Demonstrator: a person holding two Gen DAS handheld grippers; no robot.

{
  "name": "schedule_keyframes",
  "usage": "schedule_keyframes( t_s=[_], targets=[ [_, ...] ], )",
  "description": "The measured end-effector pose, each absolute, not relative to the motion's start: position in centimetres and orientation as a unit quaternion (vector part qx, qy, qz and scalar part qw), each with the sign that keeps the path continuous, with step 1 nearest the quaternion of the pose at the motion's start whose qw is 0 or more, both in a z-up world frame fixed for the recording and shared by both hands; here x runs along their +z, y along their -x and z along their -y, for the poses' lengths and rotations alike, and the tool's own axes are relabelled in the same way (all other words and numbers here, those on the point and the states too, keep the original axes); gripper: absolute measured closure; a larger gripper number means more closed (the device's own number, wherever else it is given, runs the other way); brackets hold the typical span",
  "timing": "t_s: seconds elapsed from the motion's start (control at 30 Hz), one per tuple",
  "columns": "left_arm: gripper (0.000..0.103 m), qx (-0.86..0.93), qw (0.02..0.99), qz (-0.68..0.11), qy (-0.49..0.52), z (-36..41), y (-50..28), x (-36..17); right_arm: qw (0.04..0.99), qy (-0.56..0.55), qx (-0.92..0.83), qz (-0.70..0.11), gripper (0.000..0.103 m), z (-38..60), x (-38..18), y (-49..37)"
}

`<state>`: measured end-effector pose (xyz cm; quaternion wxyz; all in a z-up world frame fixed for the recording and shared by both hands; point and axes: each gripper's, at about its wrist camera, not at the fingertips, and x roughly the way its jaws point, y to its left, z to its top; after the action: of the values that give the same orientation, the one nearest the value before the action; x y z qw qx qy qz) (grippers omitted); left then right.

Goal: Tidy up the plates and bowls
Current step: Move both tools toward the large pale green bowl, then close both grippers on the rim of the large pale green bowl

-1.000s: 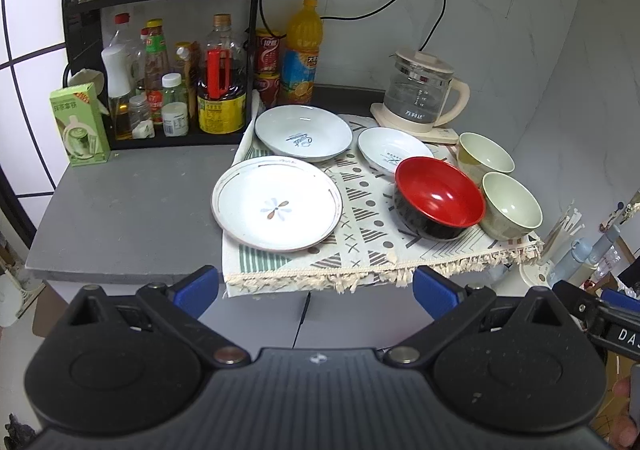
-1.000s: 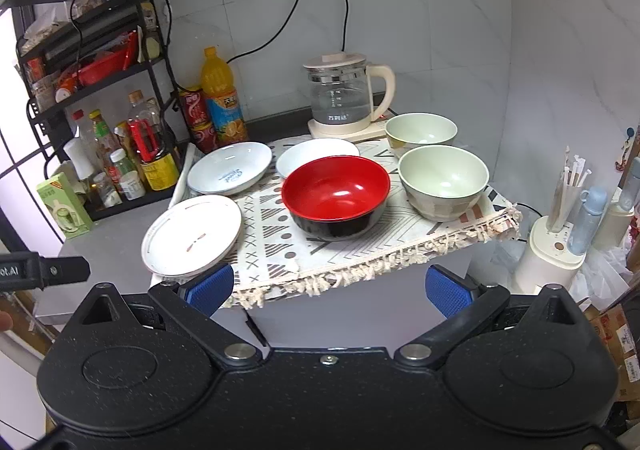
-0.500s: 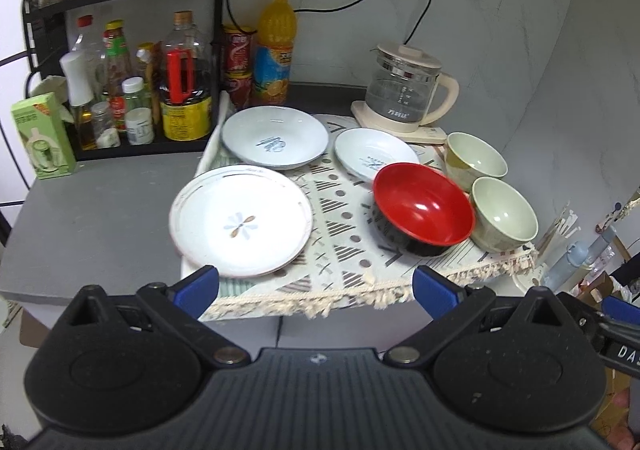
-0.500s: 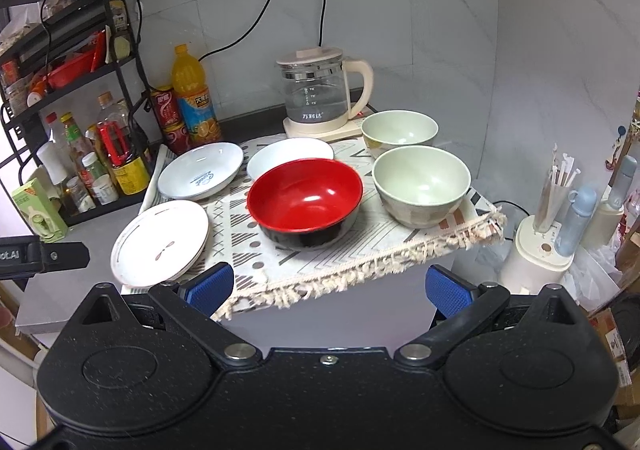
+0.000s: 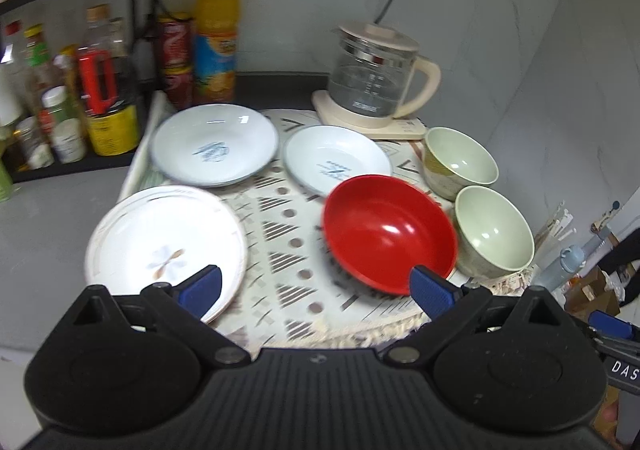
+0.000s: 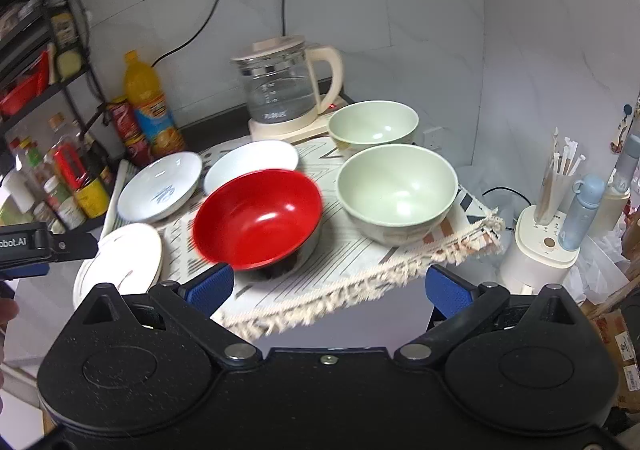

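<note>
On a patterned cloth (image 5: 288,250) lie a large flat white plate (image 5: 164,238), a deep white plate (image 5: 214,149), a smaller white plate (image 5: 336,159), a red bowl (image 5: 388,236) and two pale green bowls (image 5: 494,236) (image 5: 460,161). My left gripper (image 5: 316,290) is open and empty above the cloth's front edge, its fingers over the flat plate and the red bowl's rim. My right gripper (image 6: 328,286) is open and empty before the red bowl (image 6: 258,217) and the near green bowl (image 6: 396,191). The left gripper also shows at the left edge of the right wrist view (image 6: 36,246).
A glass kettle (image 5: 376,79) stands at the back on its base. Bottles, cans and an orange drink bottle (image 5: 214,33) fill the back left by a black rack (image 6: 36,61). A white holder with straws (image 6: 540,246) stands off the counter's right edge.
Both grippers have moved forward towards the dishes, which now look larger and closer. The dishes have not moved. Both grippers stay open.
</note>
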<state>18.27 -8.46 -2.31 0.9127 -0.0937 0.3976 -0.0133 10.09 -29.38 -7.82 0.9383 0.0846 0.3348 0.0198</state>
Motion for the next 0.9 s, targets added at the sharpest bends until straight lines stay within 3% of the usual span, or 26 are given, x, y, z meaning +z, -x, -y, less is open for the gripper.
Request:
schedule_keyframes(
  t_s=[0.73,0.9],
  targets=[
    [0.003,-0.110,0.880,-0.462,0.027,18.0,-33.8,-5.3,0.923,-0.115,-0.034,-0.366,0.000,36.5,-9.4,-21.2],
    [0.010,-0.135,0.874,-0.467,0.019,19.7,-36.3,-5.9,0.918,-0.125,-0.056,-0.372,0.003,37.8,-10.2,-22.8]
  ],
)
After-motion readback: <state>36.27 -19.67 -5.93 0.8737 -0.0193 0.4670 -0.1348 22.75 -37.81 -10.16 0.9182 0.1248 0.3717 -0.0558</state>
